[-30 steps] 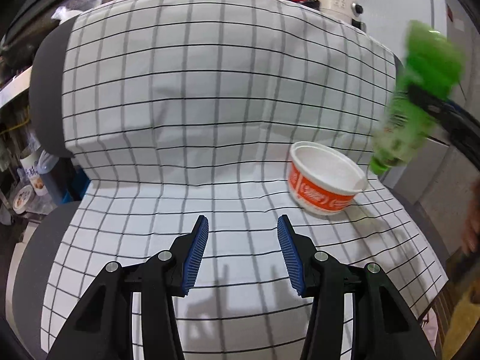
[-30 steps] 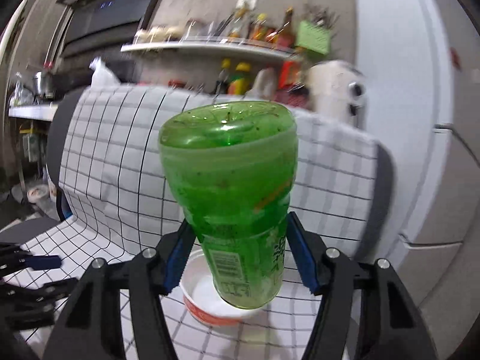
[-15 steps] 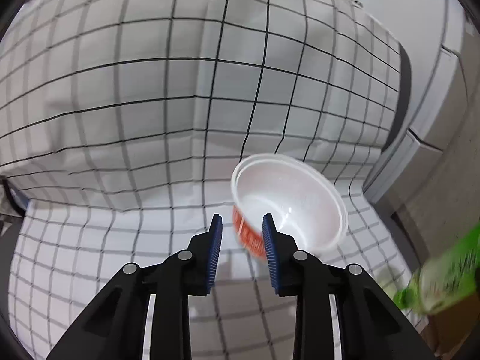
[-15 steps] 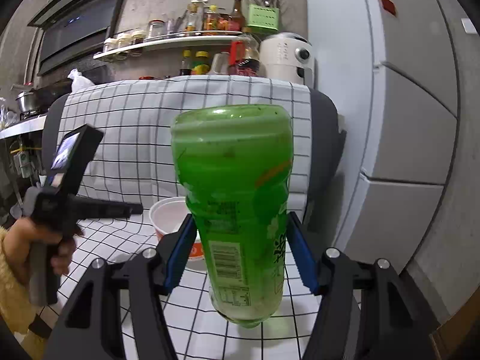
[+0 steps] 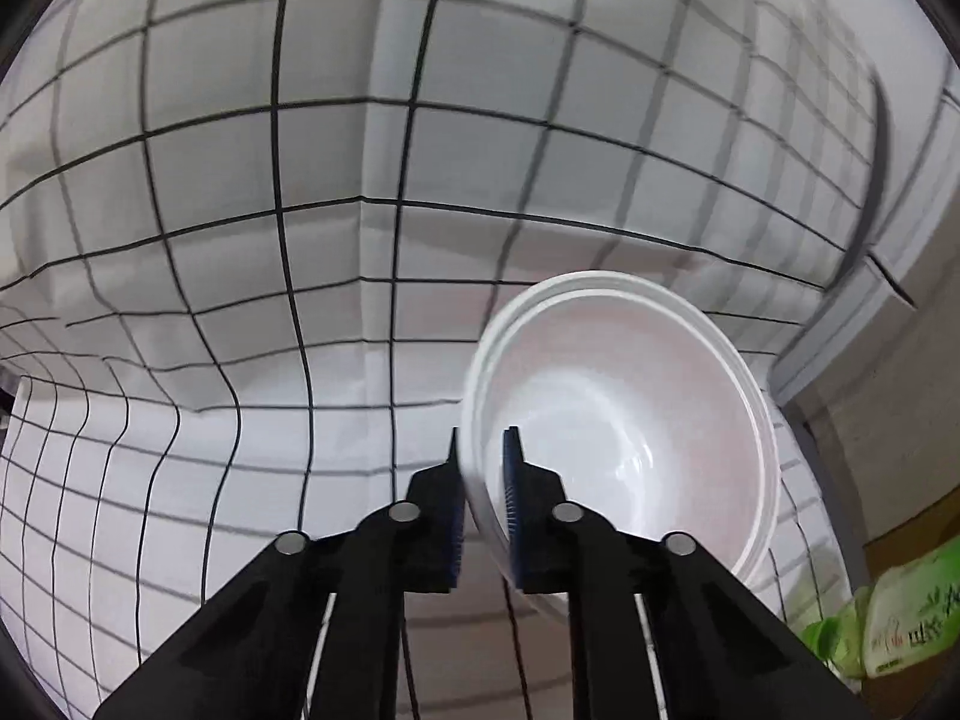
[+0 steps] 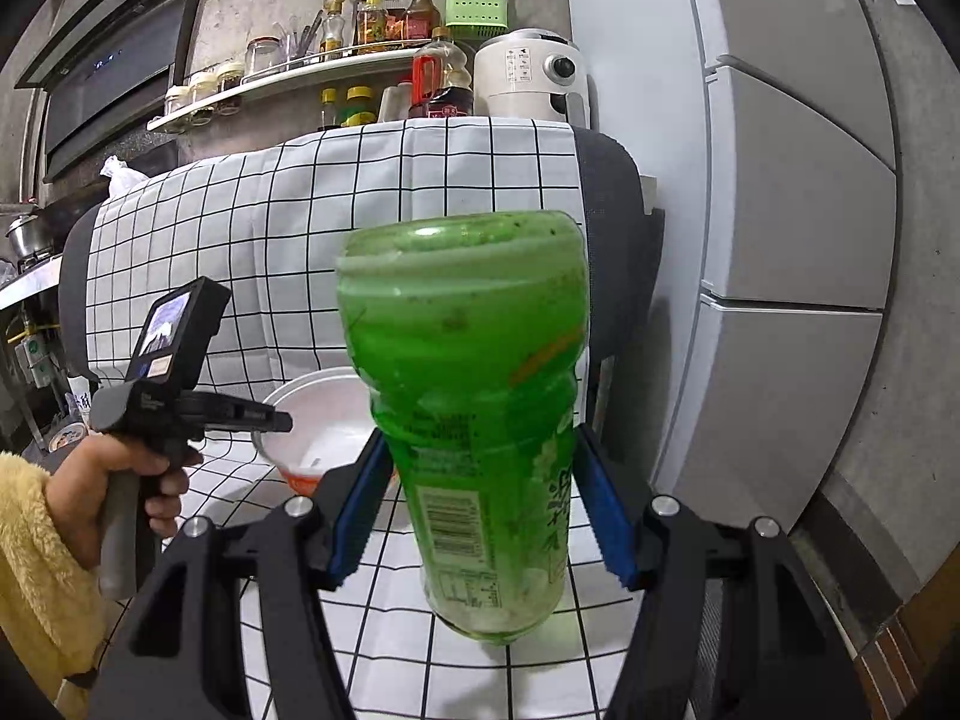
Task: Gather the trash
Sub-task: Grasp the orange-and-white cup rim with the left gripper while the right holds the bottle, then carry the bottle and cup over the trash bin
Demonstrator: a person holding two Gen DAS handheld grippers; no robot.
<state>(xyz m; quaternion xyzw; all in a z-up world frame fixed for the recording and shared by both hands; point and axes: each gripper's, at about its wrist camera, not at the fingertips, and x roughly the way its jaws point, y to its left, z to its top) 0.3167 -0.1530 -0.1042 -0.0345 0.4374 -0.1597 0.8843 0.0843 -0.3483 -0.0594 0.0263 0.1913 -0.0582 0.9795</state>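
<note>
Left jaws: my left gripper point(image 5: 482, 483) has just been closing, and the blue pads now pinch the near rim of the bowl point(image 5: 624, 432), one pad outside the wall, one inside.
Bowl: white inside, orange-red on the outer wall point(image 6: 300, 480); it sits tipped toward my left camera on the checked cloth point(image 5: 252, 276), near the cloth's right edge.
Right jaws: my right gripper point(image 6: 480, 510) is clamped on the green bottle point(image 6: 474, 396), pads on either side of its lower body; the bottle is upside down, base up, neck end hanging below the pads.
Bottle position: in the air over the front right part of the cloth, just right of the bowl.
Left hand: my hand point(image 6: 114, 480) in a yellow fleece sleeve point(image 6: 30, 564) grips the left gripper's handle, left of the bowl.
Edges: the cloth ends close to the right of the bowl; beyond it stands a grey fridge point(image 6: 792, 210).
Open room: the cloth left of the bowl lies bare; the draped backrest rises close behind it.
Behind: a shelf point(image 6: 300, 69) of bottles and jars sits above the backrest.
</note>
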